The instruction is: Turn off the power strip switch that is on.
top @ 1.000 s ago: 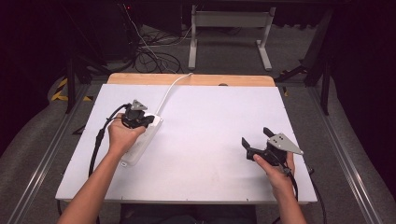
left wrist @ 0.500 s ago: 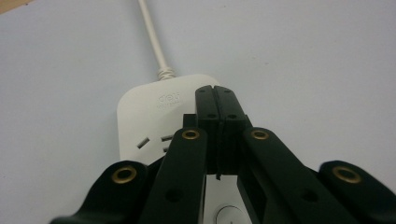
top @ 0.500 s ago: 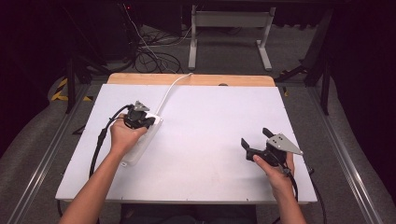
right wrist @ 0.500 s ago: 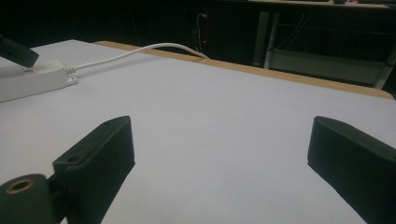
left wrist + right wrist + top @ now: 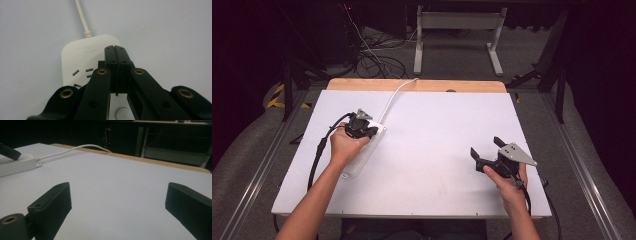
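Observation:
A white power strip (image 5: 358,161) lies at the left of the white table (image 5: 437,130), its white cable (image 5: 394,95) running off over the far edge. My left gripper (image 5: 370,131) is lowered over the strip's cable end, jaws pressed together. In the left gripper view the joined tips (image 5: 115,48) hover over the strip (image 5: 80,57), beside its sockets (image 5: 82,72); nothing shows between them. My right gripper (image 5: 486,147) rests at the table's right, jaws wide apart (image 5: 117,202) around bare table. Its view shows the strip (image 5: 15,163) and cable (image 5: 72,148) far left.
A wooden strip (image 5: 417,85) borders the table's far edge. Beyond it stand a metal frame (image 5: 457,22) and a tangle of cables (image 5: 372,55) on the dark floor. A round button (image 5: 122,113) sits on the power strip under my left jaws.

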